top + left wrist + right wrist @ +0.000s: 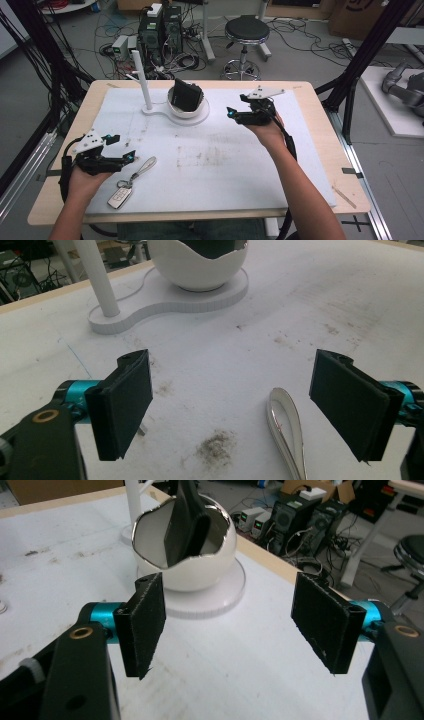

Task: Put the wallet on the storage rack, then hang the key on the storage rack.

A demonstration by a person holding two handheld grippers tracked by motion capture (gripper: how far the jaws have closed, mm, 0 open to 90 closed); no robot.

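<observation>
The car key fob [120, 197] with its strap [144, 167] lies just right of the left gripper [121, 148], strap running away toward the counter's middle. Its jaws are spread, empty. The right gripper [231, 113], jaws also spread and empty, hangs well apart near the white bowl [186, 109].

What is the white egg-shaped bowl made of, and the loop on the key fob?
The egg-shaped bowl looks like glossy ceramic or hard plastic: smooth, shiny, with a jagged silvery rim. The loop on the key fob seems polished metal, since it gleams silver.

No legible text, label, brand, number or sign on anything here.
</observation>
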